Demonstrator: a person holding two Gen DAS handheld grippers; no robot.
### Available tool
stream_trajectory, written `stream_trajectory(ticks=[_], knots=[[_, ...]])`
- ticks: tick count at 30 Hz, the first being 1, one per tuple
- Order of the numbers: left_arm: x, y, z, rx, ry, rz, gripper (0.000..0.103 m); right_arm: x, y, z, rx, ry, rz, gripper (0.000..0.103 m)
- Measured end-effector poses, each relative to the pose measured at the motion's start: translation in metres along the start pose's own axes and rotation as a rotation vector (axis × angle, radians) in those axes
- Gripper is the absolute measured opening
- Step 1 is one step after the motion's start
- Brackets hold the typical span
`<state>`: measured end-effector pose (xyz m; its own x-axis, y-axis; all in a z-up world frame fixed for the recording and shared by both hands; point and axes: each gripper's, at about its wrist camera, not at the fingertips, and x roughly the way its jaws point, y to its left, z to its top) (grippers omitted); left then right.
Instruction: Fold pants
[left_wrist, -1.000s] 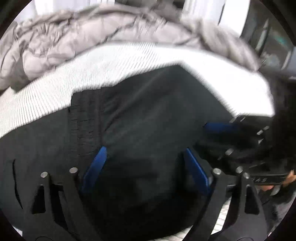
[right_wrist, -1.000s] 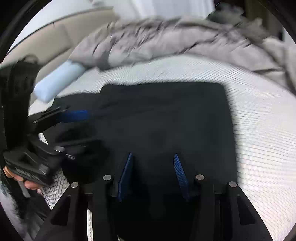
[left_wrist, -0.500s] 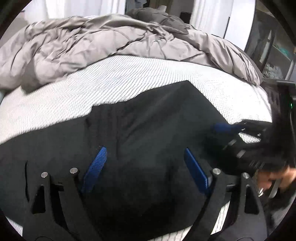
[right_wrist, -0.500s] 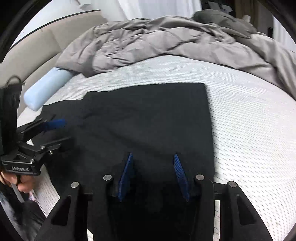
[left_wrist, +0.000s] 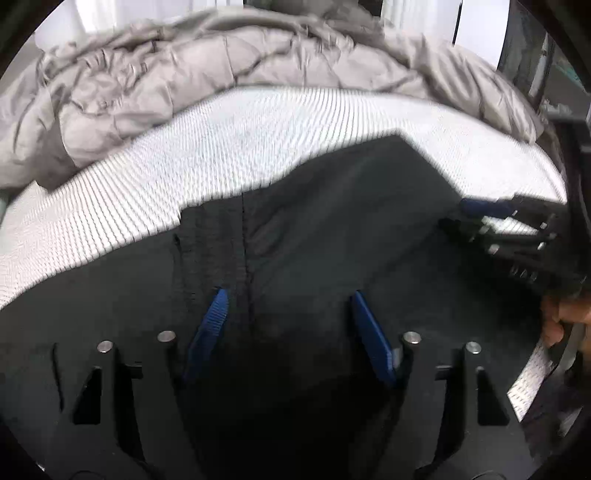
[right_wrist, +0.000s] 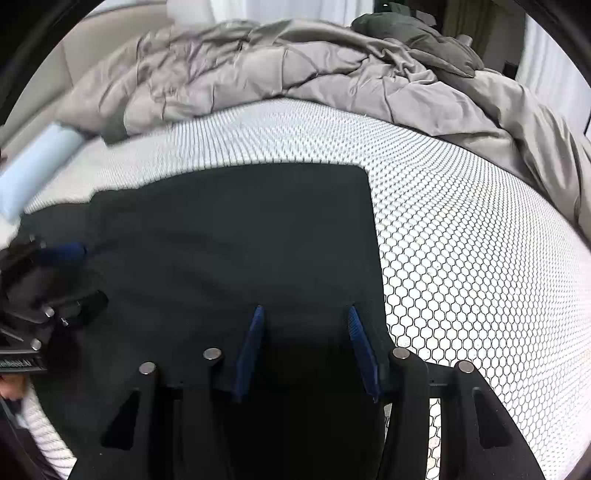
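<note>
The black pants (left_wrist: 332, 229) lie flat on the white mesh mattress (left_wrist: 155, 177), folded into a broad dark panel; they also show in the right wrist view (right_wrist: 240, 240). My left gripper (left_wrist: 288, 295) is open just above the fabric beside a vertical seam (left_wrist: 245, 251), holding nothing. My right gripper (right_wrist: 304, 312) is open over the near right part of the pants, close to their right edge, holding nothing. Each gripper shows at the edge of the other's view: the right one (left_wrist: 509, 225) and the left one (right_wrist: 48, 273).
A rumpled grey duvet (right_wrist: 295, 77) is piled along the far side of the mattress (right_wrist: 461, 258). A pale blue bolster (right_wrist: 33, 166) lies at the far left. A beige headboard (right_wrist: 74, 48) stands behind it. Dark furniture (left_wrist: 554, 74) stands at the right.
Both grippers have moved closer over the pants and stayed open. The left view has shifted so the seam now lies by the left finger. The pants have not visibly moved.
</note>
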<state>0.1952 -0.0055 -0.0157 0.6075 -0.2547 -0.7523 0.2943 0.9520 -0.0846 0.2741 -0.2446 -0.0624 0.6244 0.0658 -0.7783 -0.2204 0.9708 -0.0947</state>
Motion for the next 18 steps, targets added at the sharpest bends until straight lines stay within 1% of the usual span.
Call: stream_trajectory(ticks=[1, 3, 4, 6, 7, 9, 11, 12, 13, 14, 15, 16, 18], knots=[[-0.003, 0.002, 0.005, 0.001, -0.034, -0.008, 0.067, -0.006, 0.003, 0.002, -0.003, -0.024, 0.018, 0.048], [0.001, 0.007, 0.016, -0.015, -0.048, -0.003, 0.067, -0.013, 0.012, 0.006, -0.013, -0.056, 0.074, 0.048], [0.008, 0.012, 0.021, -0.037, -0.032, -0.013, 0.067, -0.013, 0.019, 0.011, -0.016, -0.067, 0.118, 0.048], [0.025, 0.023, 0.026, -0.076, 0.002, -0.006, 0.066, -0.004, 0.036, 0.019, -0.024, -0.073, 0.149, 0.048], [0.036, 0.033, 0.027, -0.117, 0.032, -0.005, 0.064, 0.005, 0.044, 0.024, -0.032, -0.065, 0.151, 0.048], [0.046, 0.049, 0.026, -0.187, 0.057, -0.002, 0.064, 0.027, 0.06, 0.03, -0.061, -0.019, 0.172, 0.048], [0.048, 0.063, 0.024, -0.239, 0.059, -0.008, 0.066, 0.041, 0.069, 0.034, -0.105, 0.014, 0.135, 0.048], [0.051, 0.069, 0.021, -0.263, 0.073, -0.017, 0.067, 0.042, 0.068, 0.034, -0.117, 0.012, 0.102, 0.048], [0.052, 0.075, 0.018, -0.294, 0.078, -0.045, 0.067, 0.041, 0.063, 0.034, -0.116, 0.011, 0.058, 0.049], [0.053, 0.078, 0.017, -0.305, 0.073, -0.052, 0.067, 0.04, 0.053, 0.033, -0.106, 0.013, -0.023, 0.05], [0.051, 0.078, 0.017, -0.307, 0.072, -0.048, 0.067, 0.04, 0.043, 0.032, -0.088, 0.01, -0.083, 0.05], [0.049, 0.075, 0.016, -0.287, 0.073, -0.028, 0.067, 0.041, 0.029, 0.031, -0.048, 0.014, -0.095, 0.051], [0.045, 0.072, 0.017, -0.262, 0.07, 0.006, 0.066, 0.041, 0.014, 0.03, 0.013, 0.016, -0.032, 0.051]])
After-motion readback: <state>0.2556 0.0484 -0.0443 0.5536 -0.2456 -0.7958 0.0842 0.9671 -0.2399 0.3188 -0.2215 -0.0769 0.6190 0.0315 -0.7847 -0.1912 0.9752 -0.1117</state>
